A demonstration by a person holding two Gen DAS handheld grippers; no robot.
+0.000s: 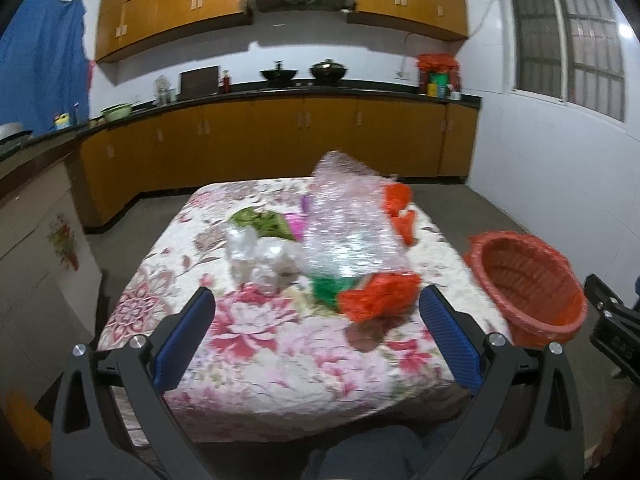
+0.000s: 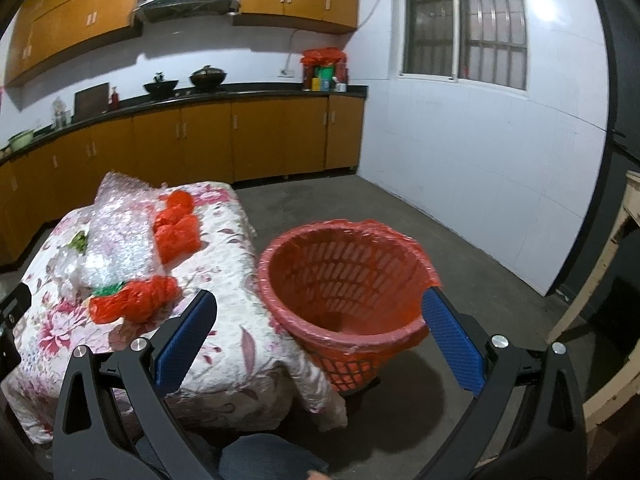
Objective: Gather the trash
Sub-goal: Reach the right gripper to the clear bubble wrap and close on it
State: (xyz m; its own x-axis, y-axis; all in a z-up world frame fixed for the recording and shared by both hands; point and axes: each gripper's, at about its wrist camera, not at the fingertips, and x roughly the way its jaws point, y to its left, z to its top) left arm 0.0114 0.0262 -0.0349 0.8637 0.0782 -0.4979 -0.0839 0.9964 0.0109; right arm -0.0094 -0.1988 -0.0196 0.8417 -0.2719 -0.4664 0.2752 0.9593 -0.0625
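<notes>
Red bags [image 1: 378, 298], bubble wrap [image 1: 348, 224], clear plastic [image 1: 260, 256] strewn across flowered counter [image 1: 256, 360]; lined red basket [image 2: 344, 280] just beside. Left gripper [image 1: 316, 336], right gripper [image 2: 318, 338]: fingers spread, empty. Likely step: reaching. Next: close on nearest bag.

My right gripper [image 2: 318, 330] hangs with its blue-padded fingers [image 2: 186, 338] spread wide, holding nothing. Between them I see the red mesh wastebasket [image 2: 344, 280], lined with a red plastic bag, tilted toward me beside the table [image 2: 224, 248]. On the floral cloth lie bubble wrap [image 2: 116, 236], crumpled red plastic bags [image 2: 136, 300] and other scraps.
</notes>
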